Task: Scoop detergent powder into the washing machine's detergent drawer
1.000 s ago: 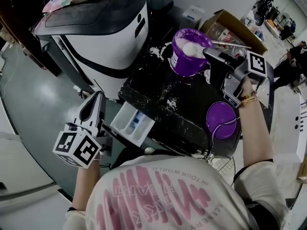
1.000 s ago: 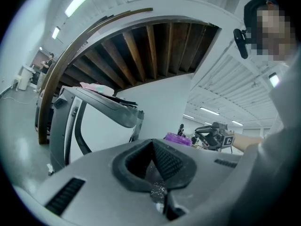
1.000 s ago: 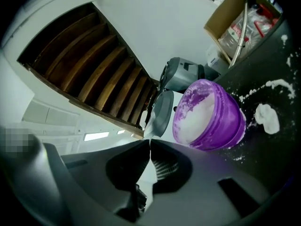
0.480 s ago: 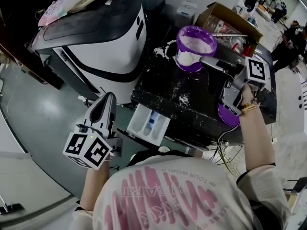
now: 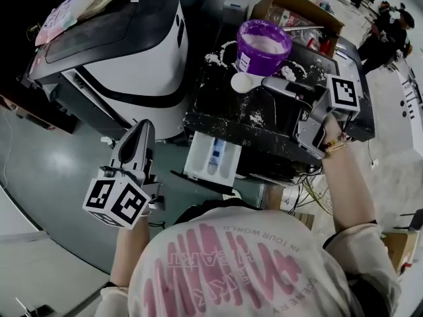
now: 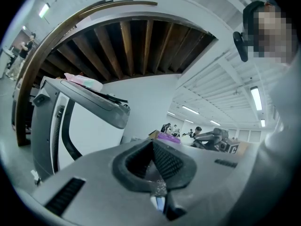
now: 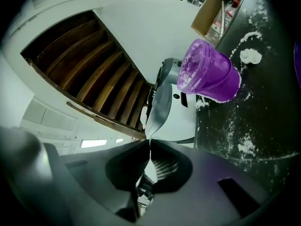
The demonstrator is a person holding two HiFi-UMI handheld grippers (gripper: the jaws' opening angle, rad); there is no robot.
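A purple tub of white powder stands on a black tabletop dusted with spilled powder. My right gripper is shut on the handle of a white scoop, whose bowl hangs just in front of the tub, above the tabletop. In the right gripper view the scoop shows edge-on beyond my right gripper, with the tub to its right. The white detergent drawer stands pulled out below the table's near edge. My left gripper, jaws together and empty, points level to the left of the drawer.
A white and black washing machine fills the left, its lid raised in the left gripper view. A cardboard box sits behind the tub. Cables hang under the table's right end. A person stands at the far right.
My right gripper has drawn the scoop out of the tub and leftward over the tabletop, toward the drawer. The left gripper has shifted slightly. The purple lid is out of sight.
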